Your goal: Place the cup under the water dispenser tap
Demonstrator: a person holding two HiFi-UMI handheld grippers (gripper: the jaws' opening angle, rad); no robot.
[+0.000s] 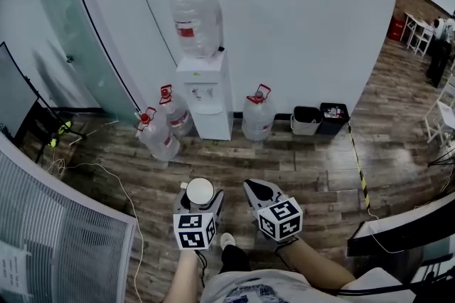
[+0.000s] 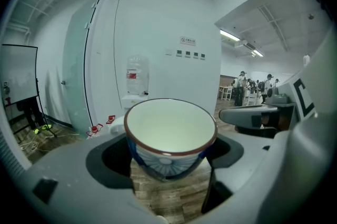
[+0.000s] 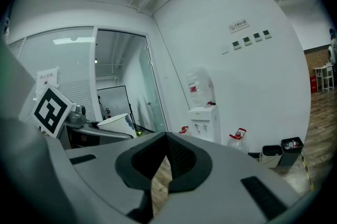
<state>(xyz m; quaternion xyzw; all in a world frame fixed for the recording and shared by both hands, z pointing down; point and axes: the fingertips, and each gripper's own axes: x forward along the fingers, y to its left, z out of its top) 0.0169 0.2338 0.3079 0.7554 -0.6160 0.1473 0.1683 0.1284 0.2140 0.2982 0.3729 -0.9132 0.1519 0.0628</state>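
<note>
The white water dispenser (image 1: 204, 92) stands against the far wall with a large bottle (image 1: 195, 18) on top; its taps face me above a small ledge. It also shows far off as the dispenser (image 2: 132, 98) in the left gripper view and the dispenser (image 3: 205, 122) in the right gripper view. My left gripper (image 1: 200, 198) is shut on a cup (image 1: 200, 189), white inside with a blue pattern and brown rim. The cup (image 2: 170, 131) sits upright and empty between the jaws, well short of the dispenser. My right gripper (image 1: 259, 190) is beside it, shut with nothing in it, tips touching (image 3: 166, 134).
Three spare water jugs stand on the wood floor by the dispenser: two on its left (image 1: 161, 139) (image 1: 175, 111), one on its right (image 1: 257, 117). Two bins (image 1: 319, 119) sit by the wall. A glass partition (image 1: 85, 24), floor cables (image 1: 106, 177) and a desk edge (image 1: 394, 223) flank the way.
</note>
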